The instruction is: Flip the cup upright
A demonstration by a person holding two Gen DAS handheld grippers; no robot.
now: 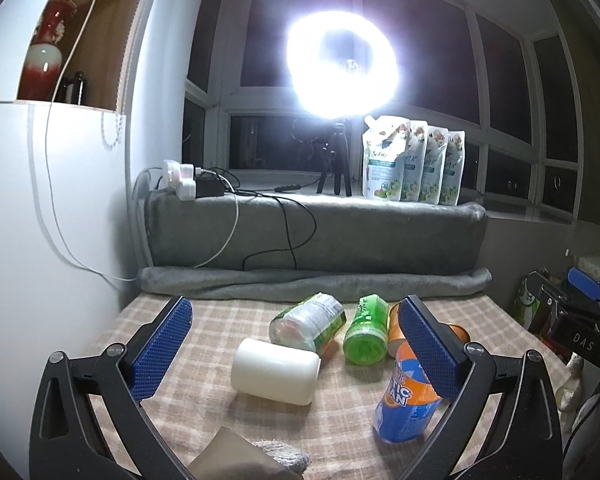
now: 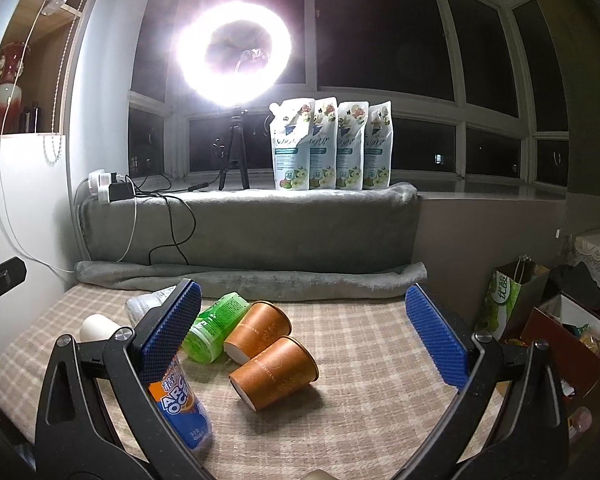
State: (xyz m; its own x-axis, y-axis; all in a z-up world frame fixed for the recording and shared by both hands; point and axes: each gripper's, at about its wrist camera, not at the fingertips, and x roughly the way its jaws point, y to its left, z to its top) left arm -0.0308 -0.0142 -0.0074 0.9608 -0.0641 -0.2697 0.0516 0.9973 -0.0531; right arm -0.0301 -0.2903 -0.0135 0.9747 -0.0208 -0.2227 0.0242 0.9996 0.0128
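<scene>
Several cups and bottles lie on their sides on a checked cloth (image 1: 204, 412). A white cup (image 1: 275, 371) lies between my left gripper's fingers, a little ahead of them. My left gripper (image 1: 296, 340) is open and empty above the cloth. In the right wrist view two brown paper cups lie tipped over, one nearer (image 2: 274, 372) and one behind it (image 2: 258, 330). My right gripper (image 2: 300, 328) is open and empty, with the brown cups between and ahead of its fingers. The white cup (image 2: 98, 328) shows at the left there.
A green bottle (image 1: 366, 330), a clear labelled bottle (image 1: 310, 322) and a blue and orange bottle (image 1: 408, 400) lie among the cups. A grey blanket (image 1: 316, 240) covers the ledge behind. A ring light (image 1: 342, 64), pouches (image 1: 412, 160) and a power strip (image 1: 184, 180) stand on the sill. Bags (image 2: 512, 296) sit at the right.
</scene>
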